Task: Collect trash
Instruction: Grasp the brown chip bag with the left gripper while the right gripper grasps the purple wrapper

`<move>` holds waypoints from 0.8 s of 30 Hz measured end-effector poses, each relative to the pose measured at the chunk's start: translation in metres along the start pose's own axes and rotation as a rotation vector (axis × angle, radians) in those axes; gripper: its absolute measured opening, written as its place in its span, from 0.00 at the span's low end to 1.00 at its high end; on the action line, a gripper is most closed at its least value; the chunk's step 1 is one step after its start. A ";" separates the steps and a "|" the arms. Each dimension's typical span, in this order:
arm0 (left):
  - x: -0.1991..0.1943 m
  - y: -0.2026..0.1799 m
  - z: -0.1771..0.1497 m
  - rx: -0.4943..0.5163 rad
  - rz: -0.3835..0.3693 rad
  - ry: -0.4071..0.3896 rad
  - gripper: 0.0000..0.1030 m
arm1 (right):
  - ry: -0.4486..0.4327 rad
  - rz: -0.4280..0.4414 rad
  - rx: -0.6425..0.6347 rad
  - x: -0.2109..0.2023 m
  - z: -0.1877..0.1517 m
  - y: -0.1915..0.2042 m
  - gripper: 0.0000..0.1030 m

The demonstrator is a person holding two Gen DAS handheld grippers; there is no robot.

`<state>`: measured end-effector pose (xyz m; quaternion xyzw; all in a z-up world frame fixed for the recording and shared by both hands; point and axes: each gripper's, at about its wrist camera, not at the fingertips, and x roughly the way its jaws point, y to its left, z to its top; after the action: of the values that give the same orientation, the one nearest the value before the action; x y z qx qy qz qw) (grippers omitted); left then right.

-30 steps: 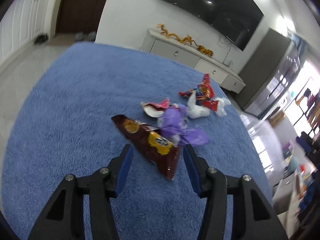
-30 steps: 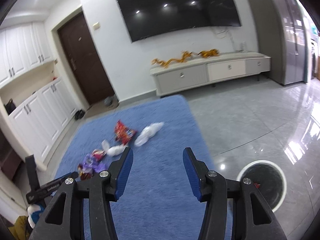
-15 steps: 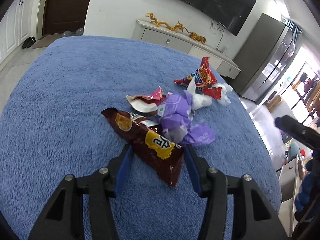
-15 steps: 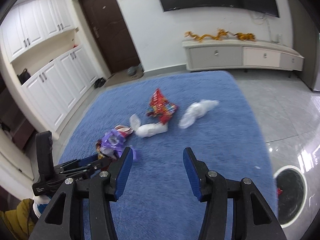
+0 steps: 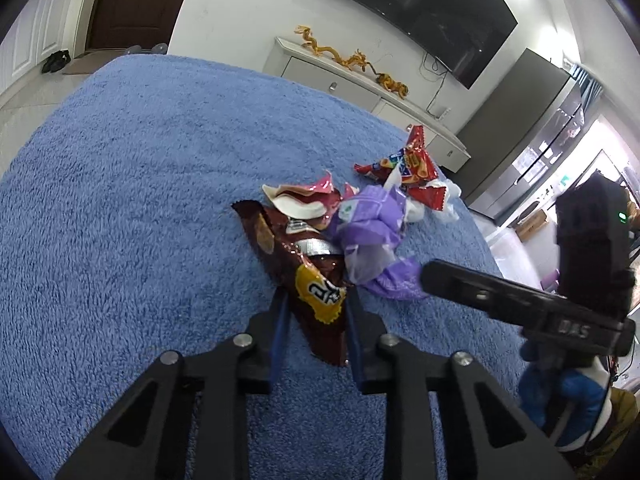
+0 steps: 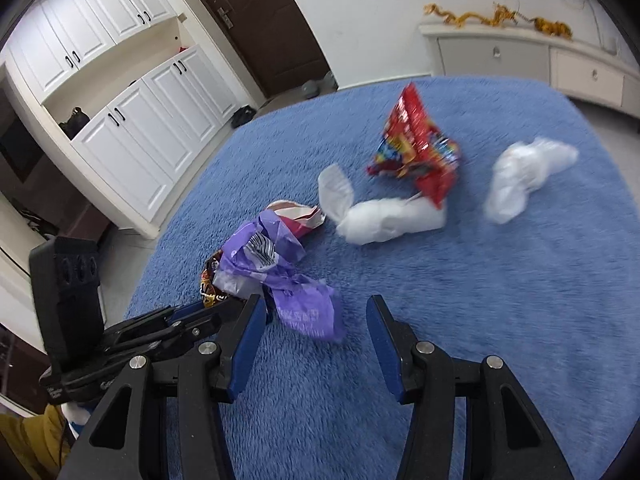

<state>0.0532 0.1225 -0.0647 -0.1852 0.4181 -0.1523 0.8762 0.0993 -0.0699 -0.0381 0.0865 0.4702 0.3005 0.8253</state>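
Note:
A brown snack bag [image 5: 308, 276] lies on the blue rug [image 5: 120, 200]. My left gripper [image 5: 316, 320] has closed on its near end. Beside it lie a purple wrapper [image 5: 372, 232], a torn pink-white wrapper [image 5: 300, 204] and a red snack bag [image 5: 416, 168]. My right gripper [image 6: 316, 320] is open, just above the rug, with the purple wrapper [image 6: 280, 272] at its left finger. The red bag [image 6: 416, 148] and two white crumpled bags [image 6: 388, 220] [image 6: 524, 176] lie farther off. The left gripper [image 6: 188, 316] shows in the right wrist view.
A white TV cabinet [image 5: 360, 84] stands beyond the rug under a wall TV [image 5: 420, 8]. White cupboards [image 6: 132, 120] and a brown door [image 6: 256, 16] line the left side. Tiled floor surrounds the rug.
My left gripper has moved onto the brown bag and narrowed around it. My right gripper has swung left and come down close to the purple wrapper.

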 end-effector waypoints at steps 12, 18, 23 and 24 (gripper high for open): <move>-0.002 -0.001 0.000 -0.014 -0.005 -0.006 0.20 | 0.032 0.093 -0.004 0.011 -0.002 -0.006 0.16; -0.015 0.001 -0.013 -0.052 0.001 -0.024 0.18 | 0.017 0.096 -0.022 -0.006 -0.012 -0.001 0.13; -0.031 0.003 -0.023 -0.074 0.010 -0.039 0.18 | -0.028 0.107 -0.006 -0.029 -0.021 -0.001 0.12; -0.036 0.002 -0.025 -0.076 0.014 -0.042 0.18 | -0.037 0.107 -0.002 -0.034 -0.023 -0.001 0.12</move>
<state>0.0120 0.1346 -0.0564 -0.2187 0.4061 -0.1263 0.8782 0.0677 -0.0932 -0.0263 0.1162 0.4492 0.3433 0.8166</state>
